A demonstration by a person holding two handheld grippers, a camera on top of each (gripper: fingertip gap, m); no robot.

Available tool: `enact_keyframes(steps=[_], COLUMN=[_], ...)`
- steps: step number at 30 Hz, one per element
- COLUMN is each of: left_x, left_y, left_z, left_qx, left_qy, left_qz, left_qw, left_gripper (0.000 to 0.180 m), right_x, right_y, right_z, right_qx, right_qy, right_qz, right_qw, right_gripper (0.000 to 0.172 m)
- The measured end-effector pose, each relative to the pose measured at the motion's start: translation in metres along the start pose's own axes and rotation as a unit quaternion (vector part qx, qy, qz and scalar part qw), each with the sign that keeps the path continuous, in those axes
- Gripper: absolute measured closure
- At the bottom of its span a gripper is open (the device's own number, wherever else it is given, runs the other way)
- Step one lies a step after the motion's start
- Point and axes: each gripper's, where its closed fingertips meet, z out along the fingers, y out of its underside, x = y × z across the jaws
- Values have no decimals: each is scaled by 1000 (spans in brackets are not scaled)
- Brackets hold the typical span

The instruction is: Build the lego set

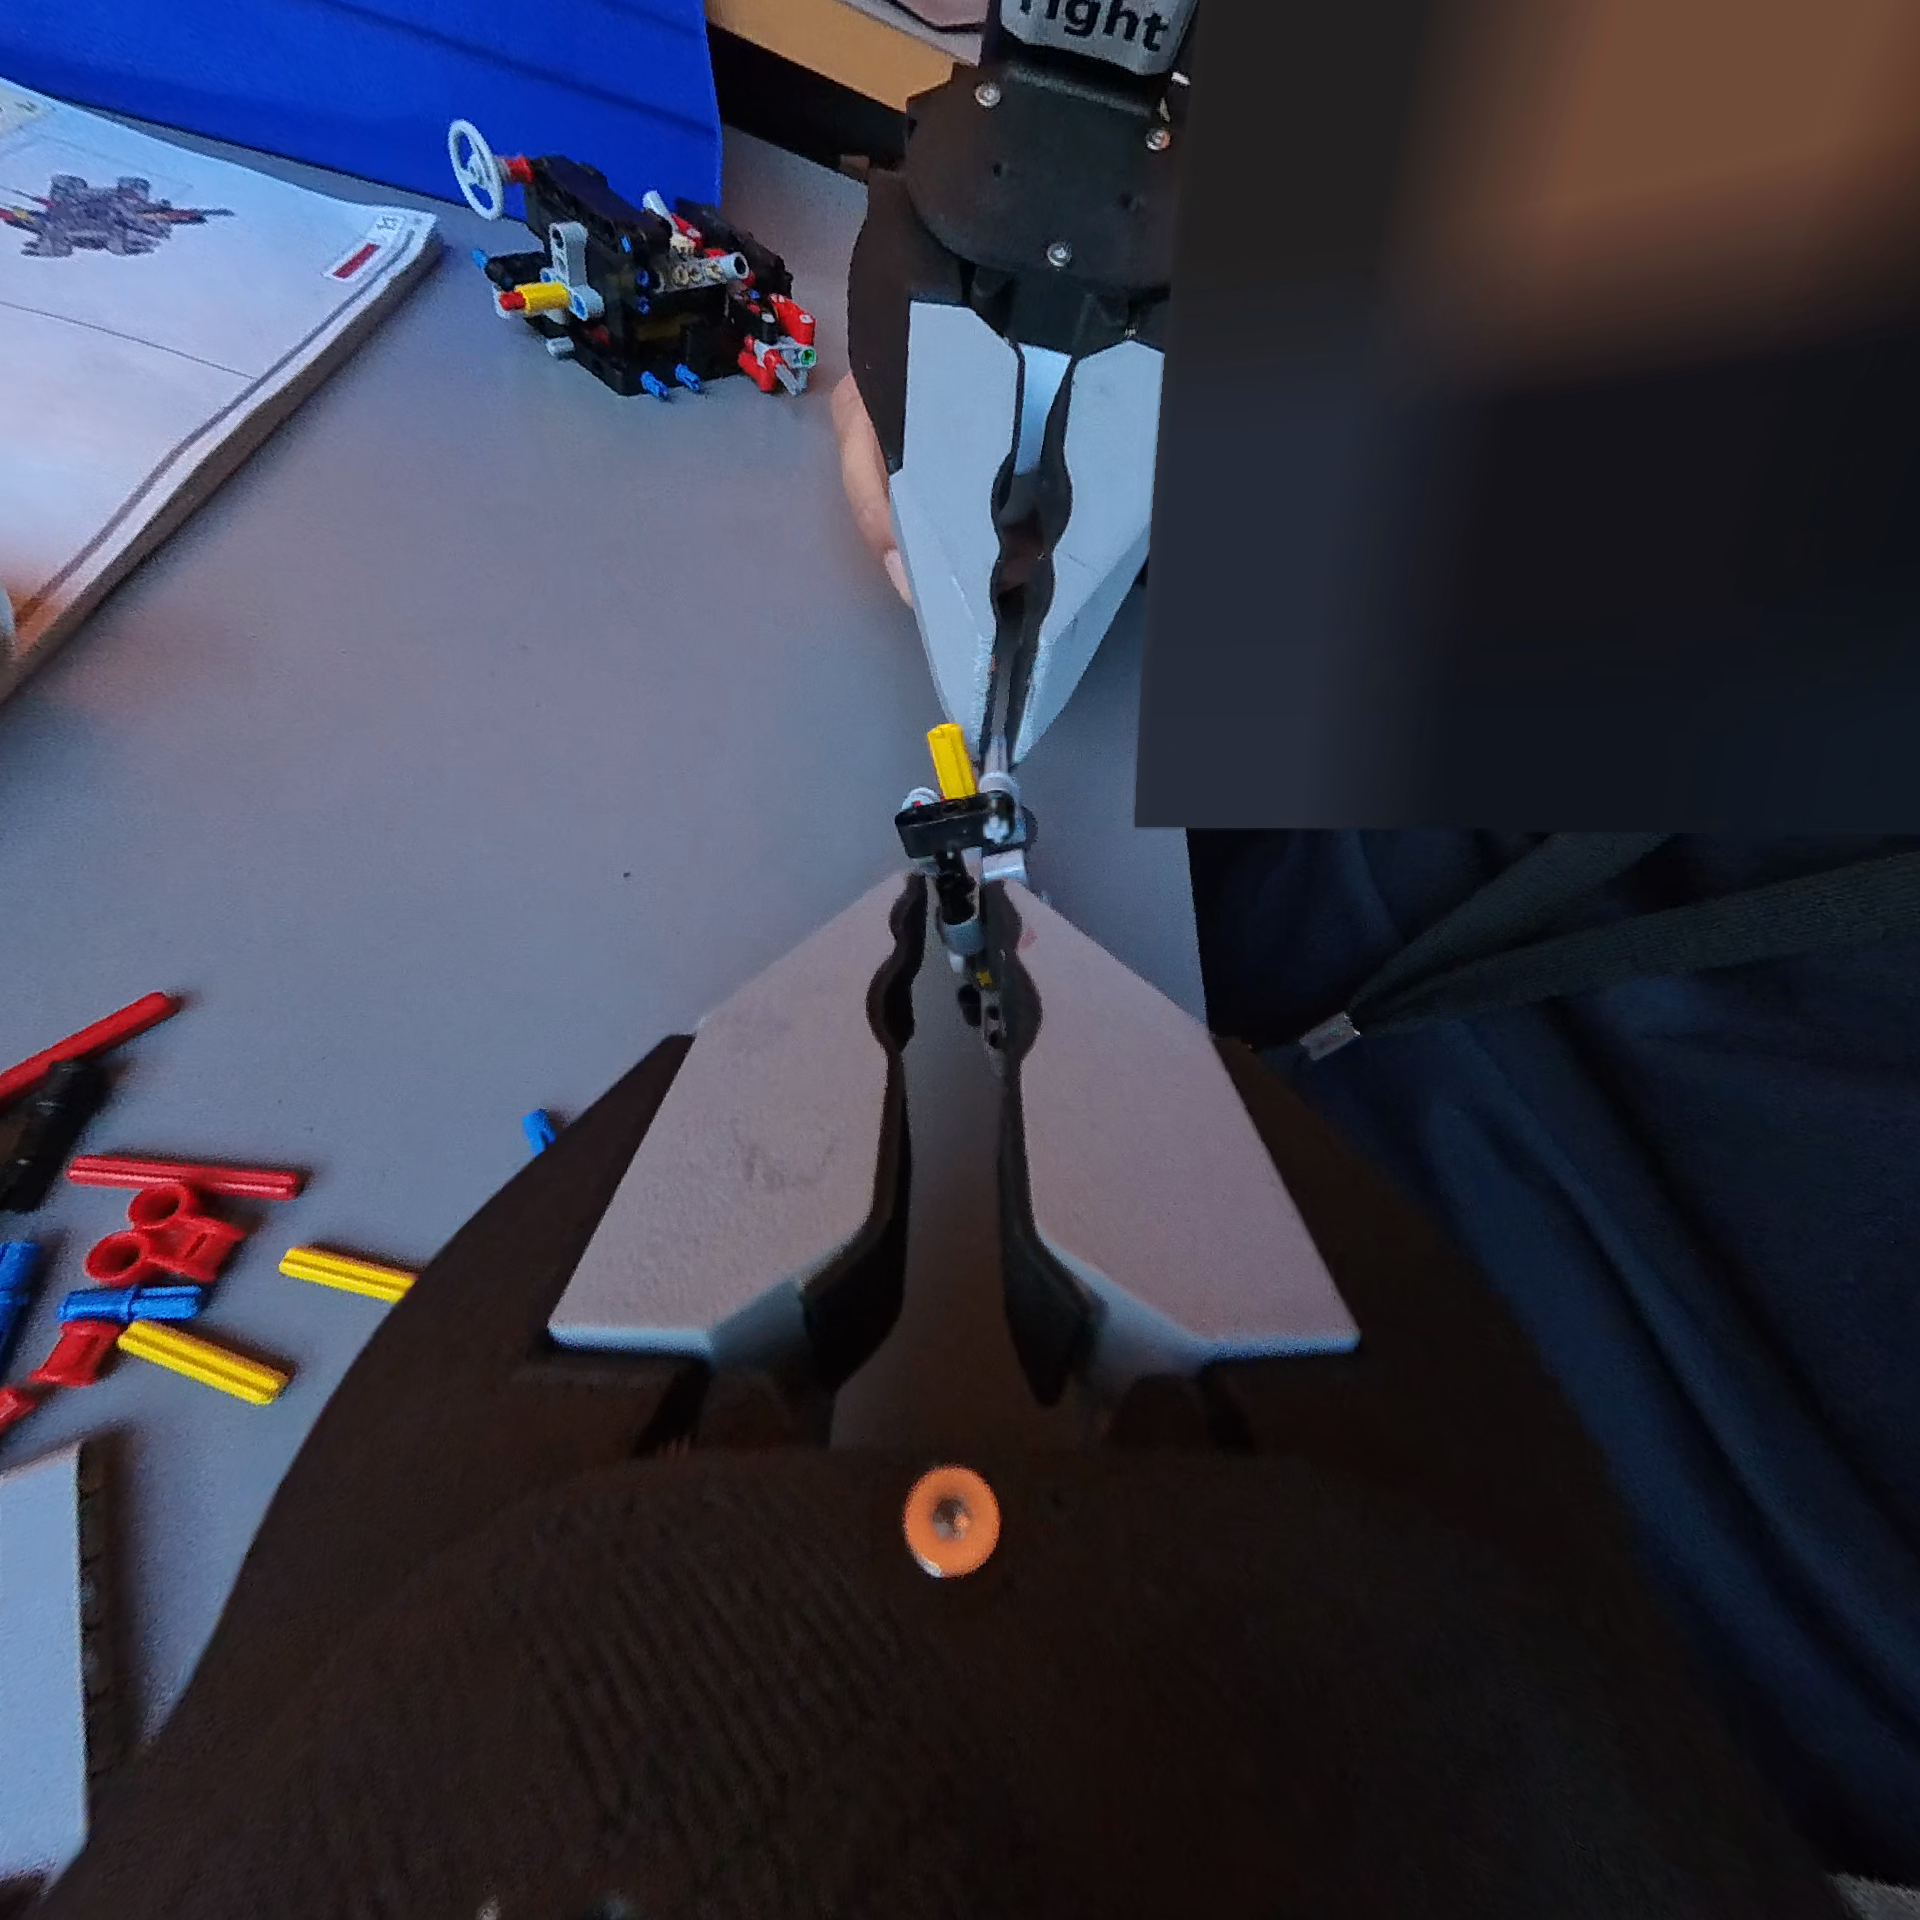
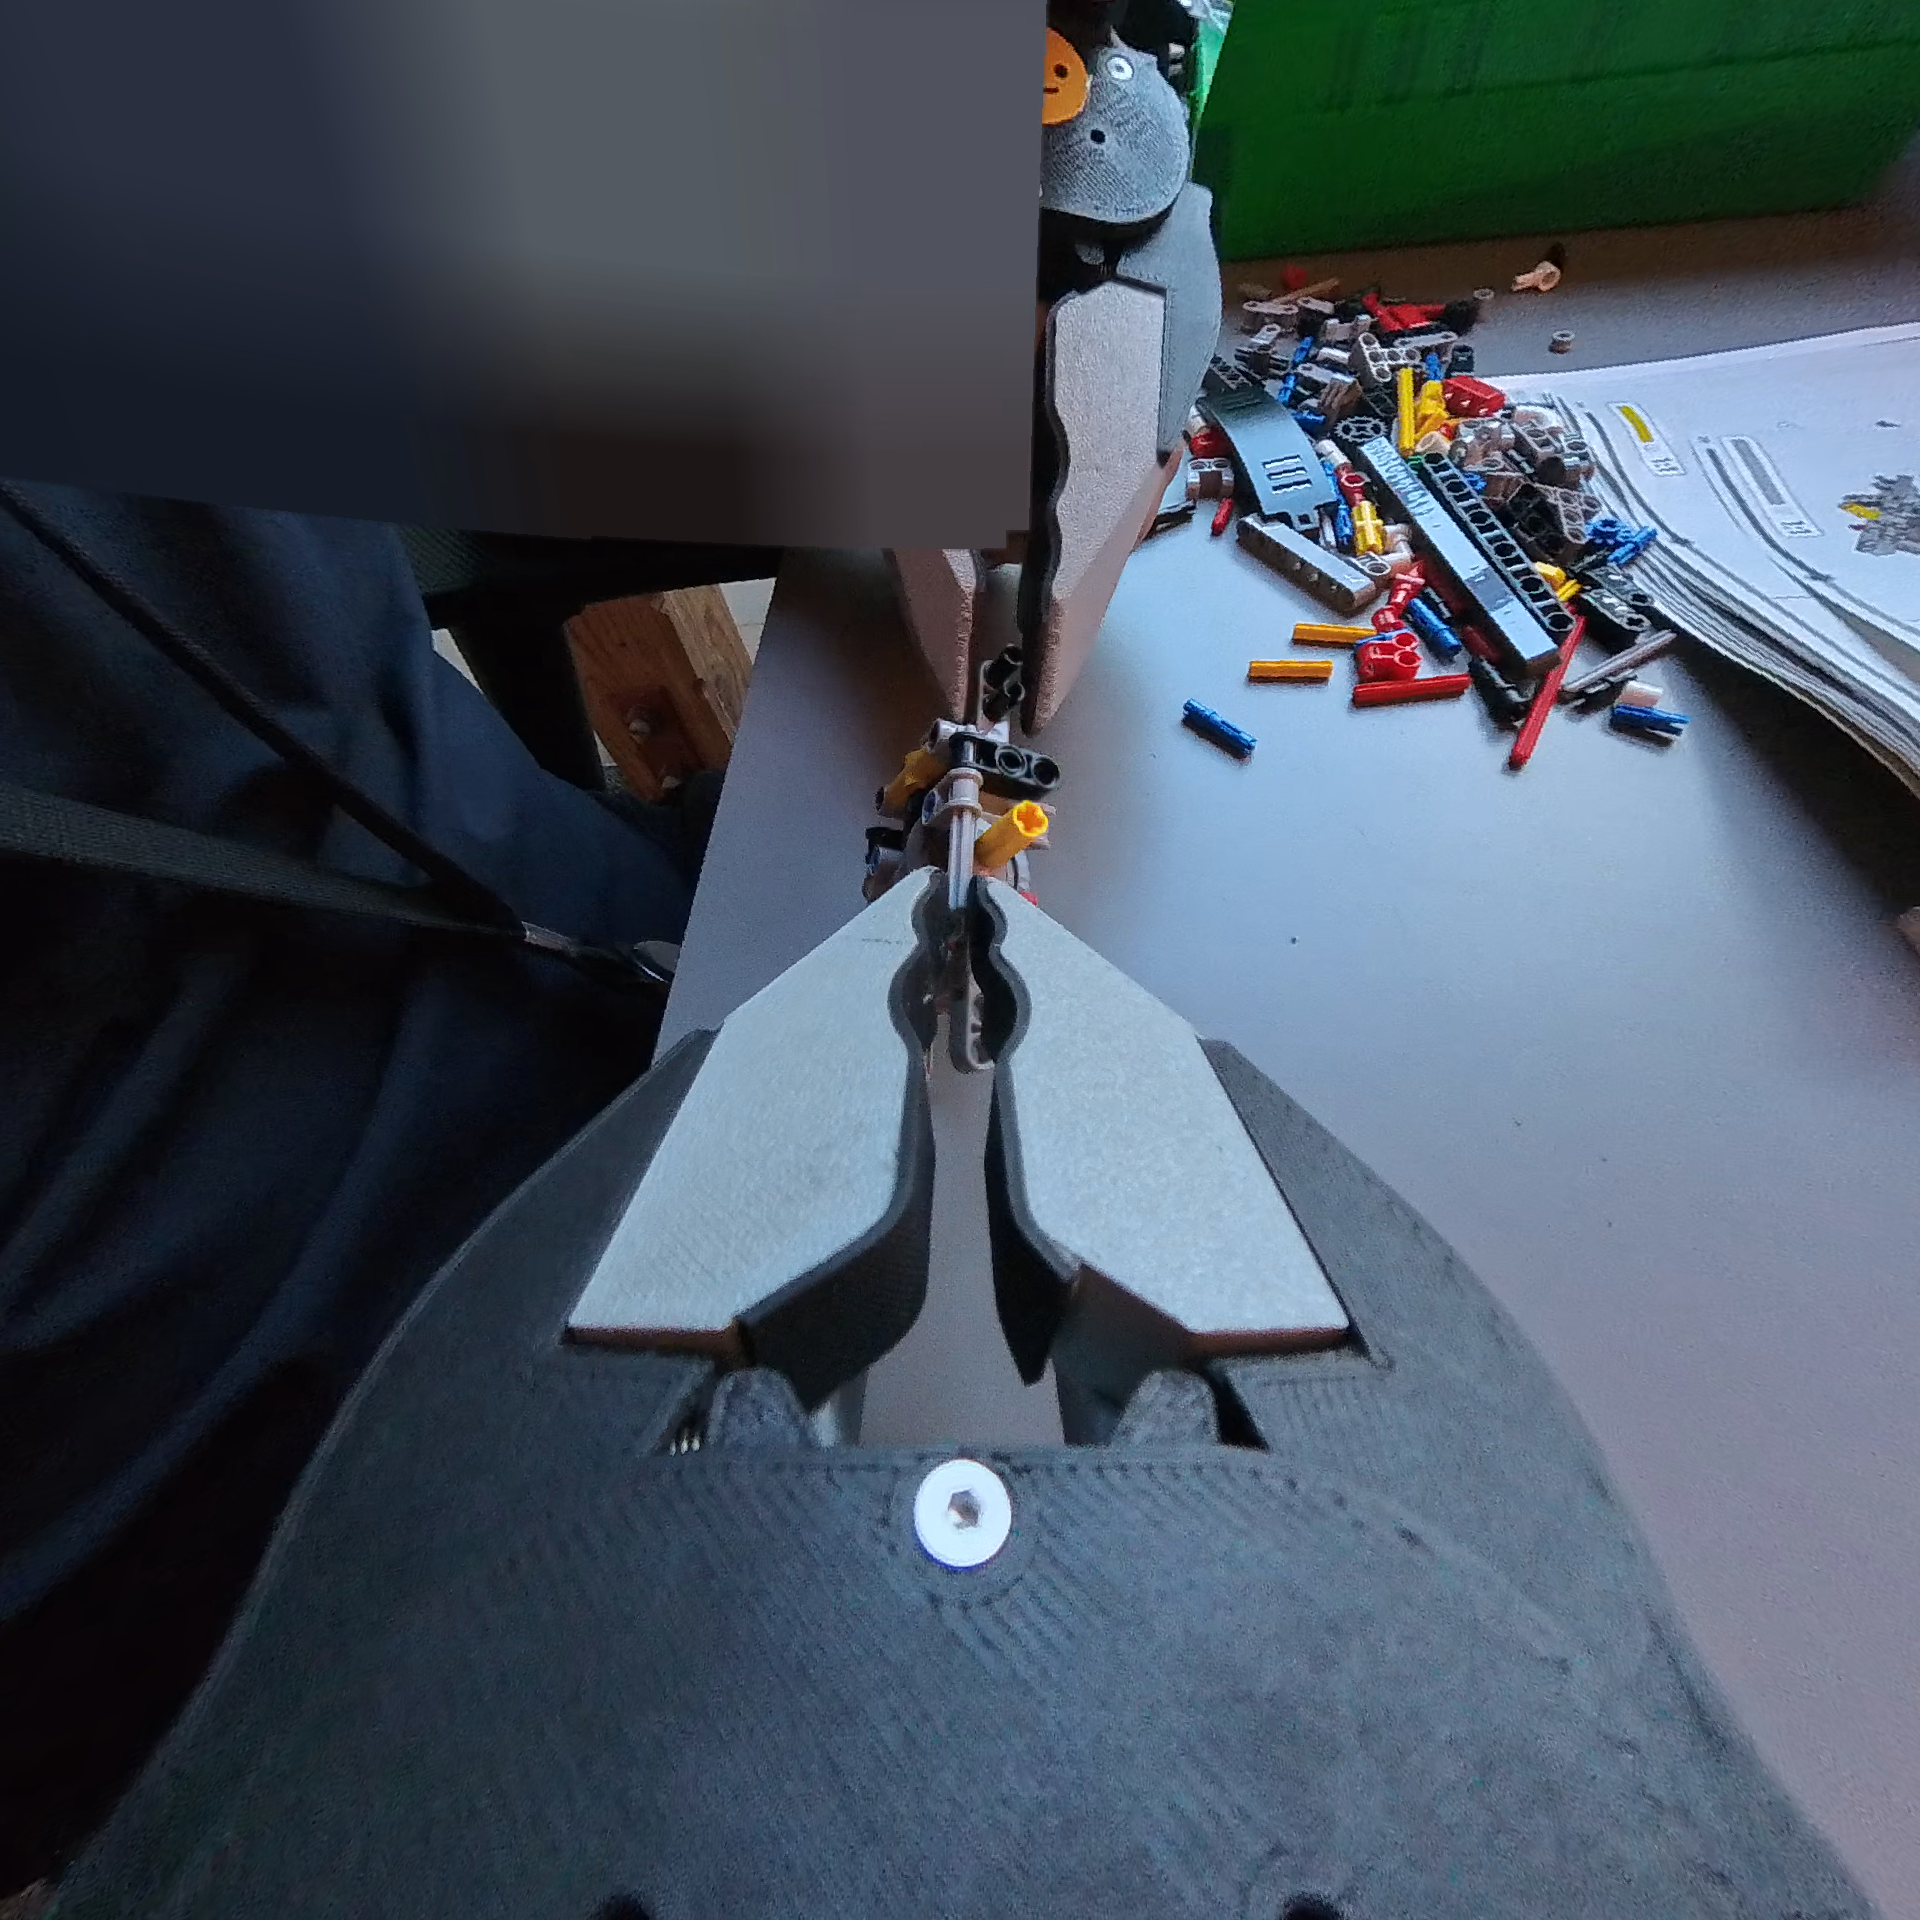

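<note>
A small assembly of black, grey and yellow toy building parts [image 1: 961,821] hangs in the air between my two grippers, which face each other tip to tip. My left gripper [image 1: 961,894] is shut on its black beam end; the right wrist view shows that beam [image 2: 1003,675] between the left gripper's pads. My right gripper [image 2: 961,888] is shut on the thin grey axle [image 2: 961,831] that sticks out of the assembly [image 2: 977,790]. A yellow pin [image 2: 1013,826] juts out beside the axle. In the left wrist view the right gripper [image 1: 995,743] comes down from above.
A partly built black and red model [image 1: 655,281], an open booklet [image 1: 177,343] and a blue box [image 1: 416,83] lie far left. Loose parts [image 1: 156,1278] lie near left. A parts pile [image 2: 1434,499], a green box [image 2: 1558,114] and booklets [image 2: 1787,499] show. A person's dark clothing [image 1: 1610,1247] borders the table. The tips of one gripper are about 4 cm away from the tips of the other.
</note>
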Motion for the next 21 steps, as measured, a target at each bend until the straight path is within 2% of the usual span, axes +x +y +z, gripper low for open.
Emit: enact_keyframes(steps=[14, 21], left_x=[2, 2], left_y=[2, 5], left_z=[3, 1], left_qx=[3, 4], left_qy=[5, 3], left_qz=[-25, -48], left_qw=[1000, 999], left_gripper=[174, 175], right_x=[0, -1], right_y=[3, 1], right_z=[1, 4], right_qx=[-12, -11], right_qy=[-1, -35], right_qz=[6, 52], right_qw=[1000, 998], right_gripper=[172, 171])
